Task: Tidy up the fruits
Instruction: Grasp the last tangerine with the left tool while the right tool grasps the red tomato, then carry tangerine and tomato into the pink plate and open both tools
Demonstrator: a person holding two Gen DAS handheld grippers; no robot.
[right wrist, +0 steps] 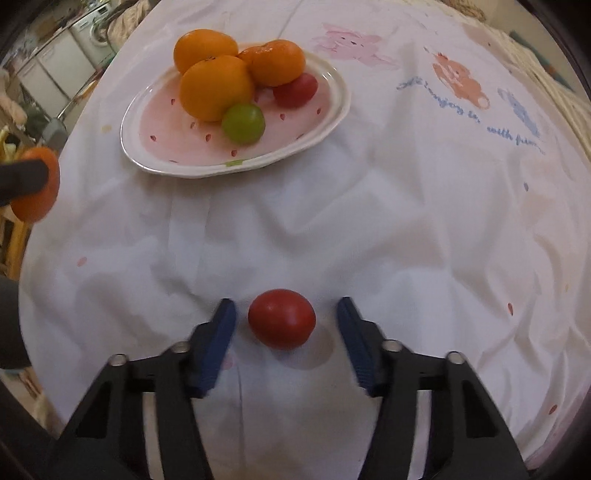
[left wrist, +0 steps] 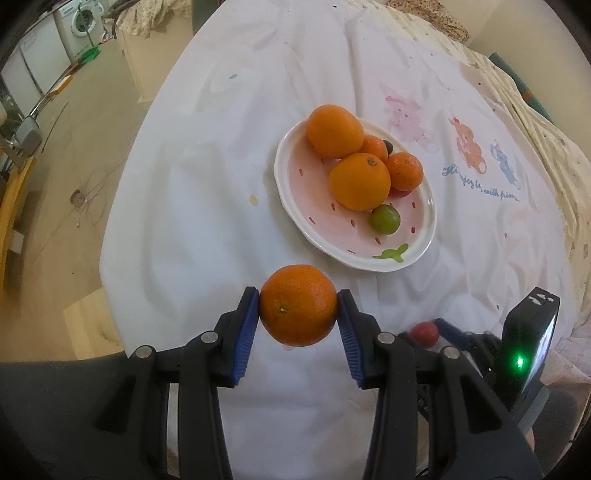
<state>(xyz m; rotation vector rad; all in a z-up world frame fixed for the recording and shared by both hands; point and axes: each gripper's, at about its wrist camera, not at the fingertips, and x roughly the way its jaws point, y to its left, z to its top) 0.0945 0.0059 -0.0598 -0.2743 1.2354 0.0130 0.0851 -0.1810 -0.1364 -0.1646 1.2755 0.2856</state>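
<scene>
the left gripper (left wrist: 298, 306), a black two-finger tool with ribbed blue pads (left wrist: 246, 332), is clamped on a round, dimpled orange tangerine (left wrist: 298, 305), one pad pressed to each side of the fruit, which hangs above a rumpled white tablecloth printed with pastel bears and blue lettering (left wrist: 192, 206). just beyond it sits an oval white ceramic plate with a pink strawberry-seed pattern and a green leaf mark (left wrist: 314, 236), carrying two large smooth oranges (left wrist: 359, 181), smaller tangerines behind them, a small green tomato (left wrist: 385, 219) toward the near rim, and glimpses of darker fruit partly hidden at the back.

the right gripper (right wrist: 282, 321), of the same black and blue make, stands with its jaws spread wide on either side of a glossy red tomato (right wrist: 281, 318) that rests on the cloth; neither pad touches it, a clear gap showing on both sides. from this view the plate (right wrist: 155, 162) lies well away at upper left, its oranges (right wrist: 216, 88) piled together, the green tomato (right wrist: 243, 122) in front of them and a second red tomato (right wrist: 296, 88) beside them. the held tangerine (right wrist: 37, 184) shows at the far left edge. a white washing machine (left wrist: 84, 22) is visible in the background.
</scene>
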